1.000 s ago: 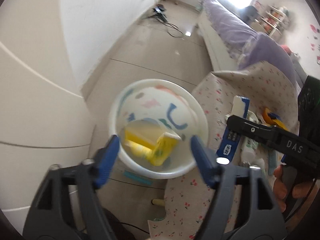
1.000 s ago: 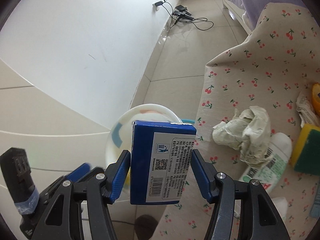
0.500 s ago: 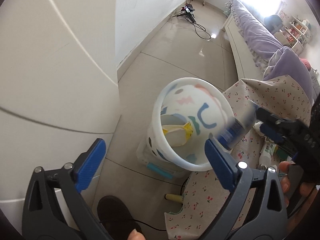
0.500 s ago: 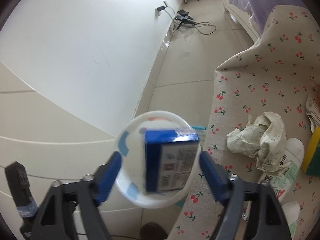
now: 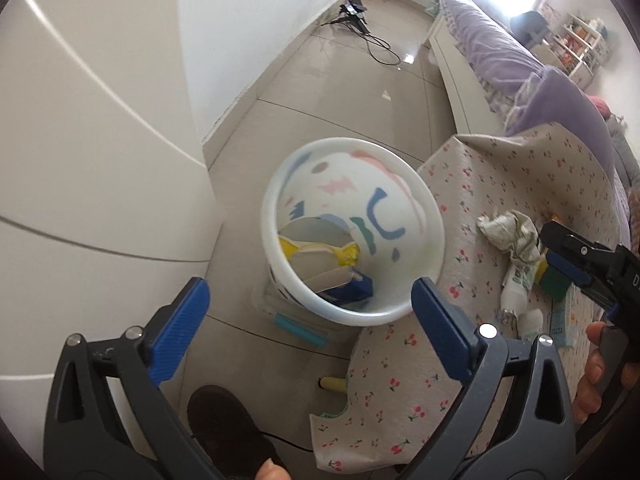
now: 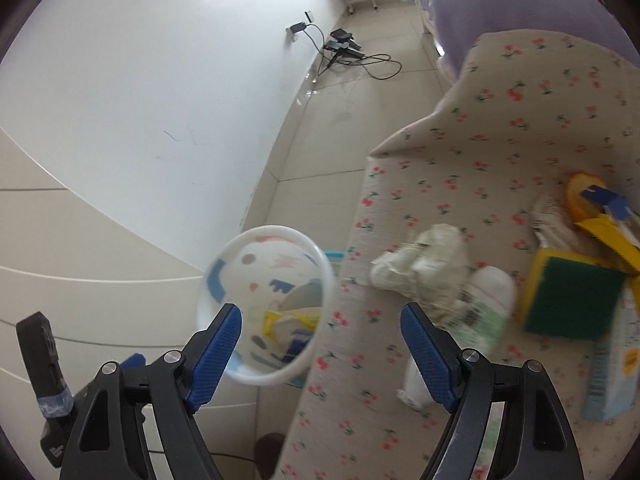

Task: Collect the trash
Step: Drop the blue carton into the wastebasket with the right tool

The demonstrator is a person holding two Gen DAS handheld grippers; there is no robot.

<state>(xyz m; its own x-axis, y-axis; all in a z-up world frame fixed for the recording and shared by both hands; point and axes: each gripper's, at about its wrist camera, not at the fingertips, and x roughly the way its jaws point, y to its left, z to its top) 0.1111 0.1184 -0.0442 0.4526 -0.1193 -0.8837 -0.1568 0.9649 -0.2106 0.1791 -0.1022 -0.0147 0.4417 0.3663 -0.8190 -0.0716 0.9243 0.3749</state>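
Observation:
A white trash bin point(image 5: 424, 216) with coloured shapes stands on the floor beside the table; it also shows in the right wrist view point(image 6: 208, 300). Inside lie a yellow carton point(image 5: 316, 254) and a blue box point(image 5: 352, 288). My left gripper point(image 5: 308, 328) is open and empty, above and in front of the bin. My right gripper point(image 6: 320, 344) is open and empty, over the table edge next to the bin. A crumpled paper wad point(image 6: 420, 264), a white bottle point(image 6: 480, 308) and a green and yellow sponge point(image 6: 568, 304) lie on the cherry-print tablecloth point(image 6: 500, 128).
A yellow tape dispenser point(image 6: 592, 208) and a pale blue box point(image 6: 612, 376) lie at the table's right. White cabinet doors point(image 5: 80, 160) stand left of the bin. A bed point(image 5: 492, 52) runs along the right. Cables point(image 5: 360, 24) lie on the far floor. A shoe point(image 5: 228, 432) is below.
My right gripper opened and let go of the blue box, which fell into the bin. My right gripper then swung right toward the table. My left gripper opened wider and drew back.

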